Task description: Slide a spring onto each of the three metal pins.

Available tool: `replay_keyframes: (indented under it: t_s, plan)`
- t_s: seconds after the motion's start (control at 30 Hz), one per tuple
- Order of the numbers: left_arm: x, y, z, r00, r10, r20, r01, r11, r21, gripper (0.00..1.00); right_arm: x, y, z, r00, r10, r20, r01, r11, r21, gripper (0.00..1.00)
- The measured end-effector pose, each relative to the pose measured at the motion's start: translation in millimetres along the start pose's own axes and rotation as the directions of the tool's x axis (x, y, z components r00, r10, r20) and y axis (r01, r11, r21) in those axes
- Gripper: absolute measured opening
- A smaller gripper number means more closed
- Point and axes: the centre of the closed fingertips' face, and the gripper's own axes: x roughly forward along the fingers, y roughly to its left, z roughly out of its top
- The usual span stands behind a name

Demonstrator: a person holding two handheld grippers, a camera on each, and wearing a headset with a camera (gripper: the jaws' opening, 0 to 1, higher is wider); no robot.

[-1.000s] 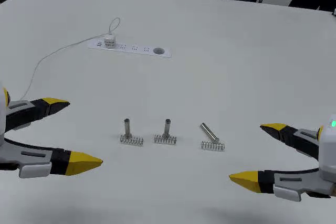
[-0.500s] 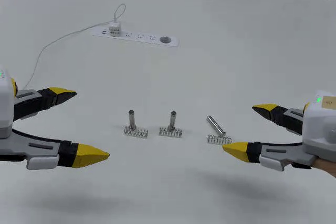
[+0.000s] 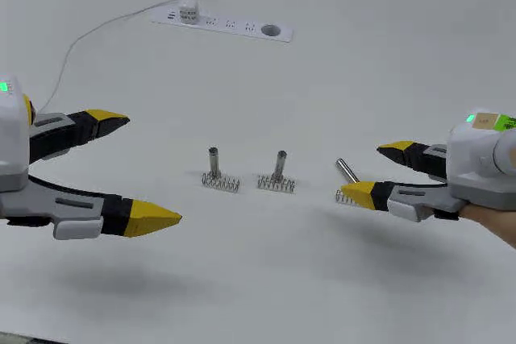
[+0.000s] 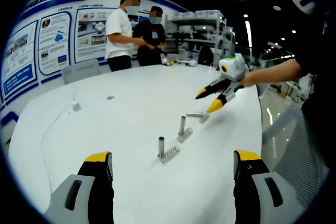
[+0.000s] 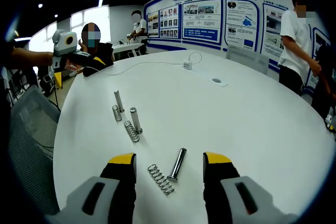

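Right tool (image 3: 361, 171) near pin (image 5: 176, 163); posters (image 5: 210, 20) illegible

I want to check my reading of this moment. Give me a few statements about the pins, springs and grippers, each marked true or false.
1. The left pin and the middle pin stand upright; the right pin lies on the table. True.
2. A spring sits on the middle pin. False: its spring lies on the table beside it.
3. The right gripper is shut on a spring. False: it is open and holds nothing.
4. The left gripper is open. True.
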Motion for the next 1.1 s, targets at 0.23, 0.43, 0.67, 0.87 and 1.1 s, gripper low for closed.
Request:
replay_keyframes:
  t_s: [0.23, 0.43, 0.67, 0.87, 1.1]
  plan:
    - [6.6, 2.8, 0.6, 1.0, 0.003, 0.005, -0.003, 1.0, -0.019, 0.97, 20.3, -8.2, -5.0, 0.9987, -0.006, -0.05, 0.007, 1.0, 0.021, 0.42]
    - [11.2, 2.6, 1.5, 0.9999, -0.001, 0.01, 0.001, 1.0, -0.02, 0.97, 30.2, -12.3, -7.2, 0.9964, -0.016, -0.083, 0.02, 0.999, 0.043, 0.32]
    - [14.2, 5.1, -0.4, 0.9997, 0.013, 0.022, -0.011, 0.999, -0.051, 0.96, 37.6, -16.8, -18.0, 0.9883, -0.034, -0.148, 0.042, 0.998, 0.052, 0.25]
    - [14.7, 1.8, -4.4, 1.0, 0.003, 0.01, -0.002, 0.999, -0.05, 0.96, 42.2, -19.7, -18.7, 0.9855, -0.05, -0.162, 0.061, 0.996, 0.065, 0.19]
    - [13.3, 2.4, -4.2, 0.9999, 0.003, 0.012, -0.003, 0.999, -0.054, 0.96, 46.9, -17.9, -26.8, 0.9741, -0.06, -0.218, 0.068, 0.997, 0.029, 0.16]
